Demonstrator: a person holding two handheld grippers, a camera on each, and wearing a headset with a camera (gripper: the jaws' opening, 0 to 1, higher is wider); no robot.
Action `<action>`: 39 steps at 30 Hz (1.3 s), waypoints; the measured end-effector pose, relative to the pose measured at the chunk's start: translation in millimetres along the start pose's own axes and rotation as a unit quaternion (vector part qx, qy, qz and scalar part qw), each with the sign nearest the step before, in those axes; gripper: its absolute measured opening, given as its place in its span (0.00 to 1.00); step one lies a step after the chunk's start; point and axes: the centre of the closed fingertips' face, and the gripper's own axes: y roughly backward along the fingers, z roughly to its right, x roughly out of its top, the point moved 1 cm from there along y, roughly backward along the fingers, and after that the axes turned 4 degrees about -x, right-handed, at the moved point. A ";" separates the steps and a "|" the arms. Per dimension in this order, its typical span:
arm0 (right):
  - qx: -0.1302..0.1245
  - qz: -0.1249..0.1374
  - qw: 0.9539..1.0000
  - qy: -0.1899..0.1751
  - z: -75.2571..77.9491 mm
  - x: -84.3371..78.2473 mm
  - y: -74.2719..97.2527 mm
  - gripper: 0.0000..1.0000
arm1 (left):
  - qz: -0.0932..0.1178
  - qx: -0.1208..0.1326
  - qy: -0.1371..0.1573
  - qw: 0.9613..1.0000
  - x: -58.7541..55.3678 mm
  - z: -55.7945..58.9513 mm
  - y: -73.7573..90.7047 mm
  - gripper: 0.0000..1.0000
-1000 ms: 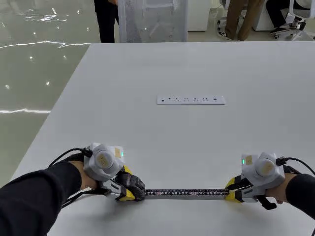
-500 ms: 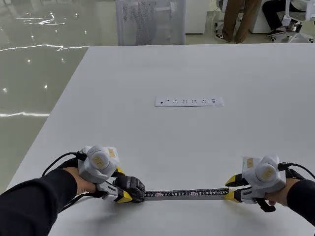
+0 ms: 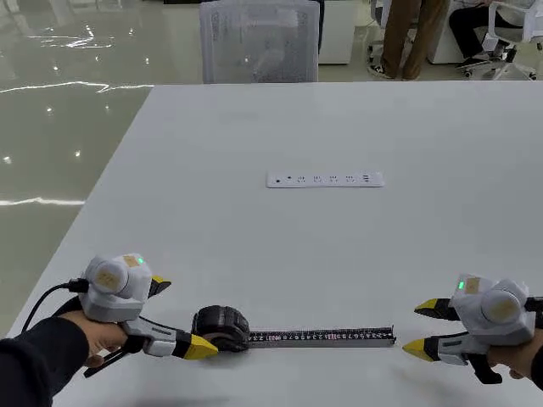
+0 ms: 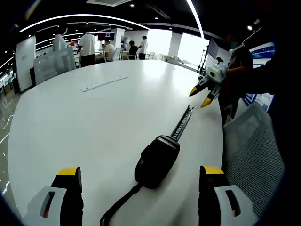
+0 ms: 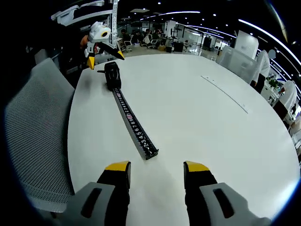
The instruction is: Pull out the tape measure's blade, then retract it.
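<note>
The black tape measure case [image 3: 222, 326] lies on the white table near its front edge, and its blade [image 3: 322, 337] stretches flat to the right. My left gripper [image 3: 180, 315] is open just left of the case, with nothing between its fingers. My right gripper [image 3: 423, 326] is open a little past the blade's free end, apart from it. In the left gripper view the case [image 4: 157, 160] lies ahead between my open left gripper's [image 4: 141, 173] fingers, with the blade [image 4: 182, 123] running towards the right gripper [image 4: 204, 92]. In the right gripper view the blade [image 5: 133, 126] leads from my open right gripper [image 5: 157, 165] to the case [image 5: 112, 74] and the left gripper [image 5: 101, 49].
A white power strip [image 3: 325, 180] lies mid-table. A mesh chair [image 3: 259, 40] stands at the table's [image 3: 356, 246] far edge, with people beyond it. Glossy floor lies to the left. The tape's cord trails towards the left gripper.
Both grippers have opened and drawn outward, the left off the case and the right off the blade's end. The tape measure now lies free on the table with its blade still out.
</note>
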 end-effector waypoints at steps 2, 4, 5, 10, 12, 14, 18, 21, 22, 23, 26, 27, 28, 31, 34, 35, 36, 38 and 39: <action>-0.016 0.013 1.000 -0.008 0.7 0.5 6.8 0.44 | 0.005 0.011 0.017 1.000 -5.7 -1.0 6.0 1.00; -0.028 0.018 0.999 -0.017 1.2 -2.4 12.3 0.48 | 0.020 0.019 0.031 0.999 -9.6 -1.8 12.0 1.00; -0.030 0.020 0.999 -0.021 1.3 -4.1 14.0 0.51 | 0.027 0.022 0.034 0.999 -11.4 -2.5 14.1 1.00; -0.059 0.027 0.997 -0.044 1.5 -11.1 28.4 0.61 | 0.072 0.067 0.055 0.994 -18.7 -8.8 29.1 1.00; -0.071 0.037 0.995 -0.054 -0.3 -11.9 35.1 0.67 | 0.104 0.082 0.067 0.989 -18.7 -9.7 35.6 1.00; -0.081 0.043 0.994 -0.067 -1.1 -14.2 42.0 0.72 | 0.108 0.103 0.066 0.987 -24.8 -9.9 42.4 1.00; -0.100 0.046 0.990 -0.093 -2.4 -21.7 55.9 0.78 | 0.135 0.105 0.090 0.981 -26.7 -3.3 55.9 1.00; -0.104 0.042 0.989 -0.099 -9.2 -30.2 63.2 0.84 | 0.129 0.101 0.096 0.982 -33.3 2.5 61.1 1.00; -0.105 0.043 0.988 -0.102 -10.6 -32.2 65.6 0.86 | 0.123 0.100 0.092 0.983 -35.6 4.2 62.4 1.00; -0.111 0.047 0.987 -0.109 -11.3 -34.4 69.0 0.89 | 0.117 0.104 0.083 0.984 -37.4 5.3 65.2 1.00; -0.117 0.051 0.984 -0.122 -14.3 -42.4 75.0 0.98 | 0.120 0.106 0.077 0.984 -34.5 8.8 72.3 1.00; -0.118 0.049 0.984 -0.122 -15.5 -45.2 75.8 1.00 | 0.121 0.107 0.075 0.984 -33.7 8.7 73.8 1.00; -0.117 0.045 0.984 -0.123 -17.5 -50.2 77.3 1.00 | 0.123 0.108 0.069 0.984 -31.9 8.9 74.8 1.00; -0.116 0.026 0.987 -0.107 -22.3 -60.7 81.2 1.00 | 0.115 0.103 0.063 0.986 -34.5 9.5 73.1 1.00; -0.118 0.033 0.985 -0.119 -22.2 -61.2 85.8 1.00 | 0.105 0.096 0.065 0.988 -41.8 12.7 69.3 1.00; -0.121 0.034 0.985 -0.119 -21.6 -60.6 87.8 1.00 | 0.105 0.096 0.060 0.988 -42.3 14.7 69.5 1.00; -0.123 0.037 0.984 -0.120 -20.3 -60.4 89.3 1.00 | 0.106 0.097 0.059 0.988 -41.9 14.6 69.7 1.00; -0.123 0.041 0.984 -0.124 -19.7 -59.5 91.7 1.00 | 0.108 0.096 0.062 0.988 -41.4 15.5 70.9 1.00; -0.122 0.041 0.984 -0.123 -19.9 -59.3 92.1 1.00 | 0.106 0.103 0.056 0.987 -41.8 13.9 72.4 1.00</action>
